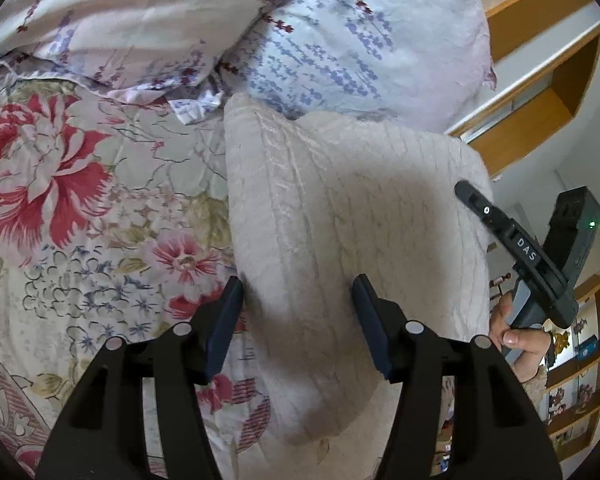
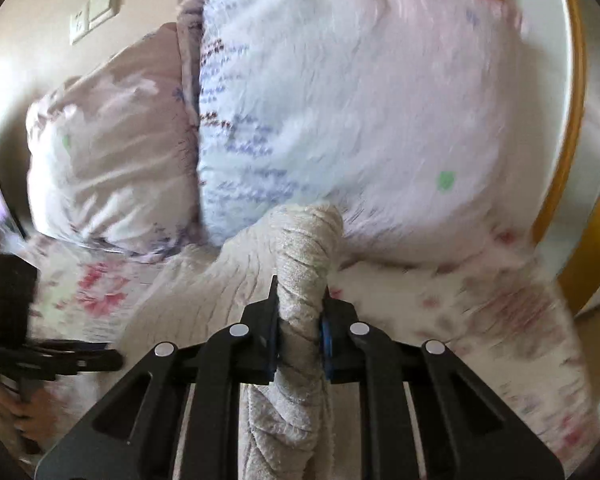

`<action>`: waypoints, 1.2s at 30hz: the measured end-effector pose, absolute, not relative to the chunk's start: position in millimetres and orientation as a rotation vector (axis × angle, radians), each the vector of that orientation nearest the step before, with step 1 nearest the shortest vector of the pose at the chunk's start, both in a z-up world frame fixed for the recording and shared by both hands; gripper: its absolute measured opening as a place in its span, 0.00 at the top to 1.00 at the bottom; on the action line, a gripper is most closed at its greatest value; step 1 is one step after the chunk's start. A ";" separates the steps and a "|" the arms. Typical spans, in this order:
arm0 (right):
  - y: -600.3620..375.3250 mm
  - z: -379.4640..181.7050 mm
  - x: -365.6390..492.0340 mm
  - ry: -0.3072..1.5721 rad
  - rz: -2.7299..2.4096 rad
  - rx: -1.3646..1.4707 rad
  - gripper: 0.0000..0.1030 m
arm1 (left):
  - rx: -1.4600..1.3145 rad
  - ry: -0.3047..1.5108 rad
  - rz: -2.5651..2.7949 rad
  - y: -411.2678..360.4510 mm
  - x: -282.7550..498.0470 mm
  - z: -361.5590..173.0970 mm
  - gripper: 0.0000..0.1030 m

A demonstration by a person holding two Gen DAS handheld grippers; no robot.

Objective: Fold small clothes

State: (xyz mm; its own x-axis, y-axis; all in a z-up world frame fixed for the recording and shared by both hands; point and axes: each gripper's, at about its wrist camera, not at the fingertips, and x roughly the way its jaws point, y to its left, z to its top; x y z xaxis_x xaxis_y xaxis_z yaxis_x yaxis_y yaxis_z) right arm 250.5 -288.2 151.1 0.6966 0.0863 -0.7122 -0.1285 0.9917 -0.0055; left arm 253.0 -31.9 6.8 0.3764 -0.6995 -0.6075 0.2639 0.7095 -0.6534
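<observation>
A cream cable-knit garment lies on the flowered bedspread, running from the pillows toward me. My left gripper hovers over its near part, open, with the knit spread between and below the two fingers, and no pinch shows. In the right wrist view a bunched fold of the same garment stands up between the pads, and my right gripper is shut on it. The right gripper also shows at the garment's right edge in the left wrist view, held by a hand.
Two pale flowered pillows lie against the head of the bed, just beyond the garment. Wooden shelves and a white wall stand to the right. The left gripper sits at the left rim of the right wrist view.
</observation>
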 end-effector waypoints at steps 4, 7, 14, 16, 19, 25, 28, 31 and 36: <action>-296.5 135.2 259.6 0.835 0.043 -0.088 0.85 | -0.462 1.009 -0.679 -39.8 249.7 5.4 0.44; -315.7 100.9 275.9 0.925 -0.078 -0.102 0.90 | -0.437 1.018 -0.697 -46.0 248.6 4.4 0.44; -361.0 94.5 264.5 0.999 -0.087 0.199 0.56 | -0.440 1.048 -0.680 -45.7 247.4 11.6 0.44; -369.9 105.9 246.2 0.969 -0.063 0.278 0.44 | -0.457 1.063 -0.680 -42.3 244.7 12.6 0.44; -382.4 111.0 211.2 0.970 0.023 0.409 0.44 | -0.472 1.090 -0.678 -37.6 237.5 10.4 0.45; -385.0 98.7 161.6 1.002 0.091 0.489 0.54 | -0.502 1.120 -0.683 -32.6 222.3 4.9 0.45; -380.1 93.7 151.1 1.013 0.106 0.492 0.55 | -0.498 1.119 -0.675 -33.6 217.5 5.0 0.46; -373.5 85.9 148.8 1.027 0.123 0.480 0.62 | -0.495 1.121 -0.669 -36.0 214.6 5.0 0.49; -359.2 88.5 145.5 0.992 0.132 0.400 0.90 | -0.485 1.132 -0.671 -43.7 212.9 0.1 0.67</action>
State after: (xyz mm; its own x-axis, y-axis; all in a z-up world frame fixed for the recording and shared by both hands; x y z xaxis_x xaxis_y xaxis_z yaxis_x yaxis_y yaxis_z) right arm 145.5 -359.2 88.5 0.5458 0.2882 -0.7868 0.0720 0.9194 0.3867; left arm 212.9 -43.7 0.1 0.2675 -0.7040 -0.6579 0.2389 0.7099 -0.6625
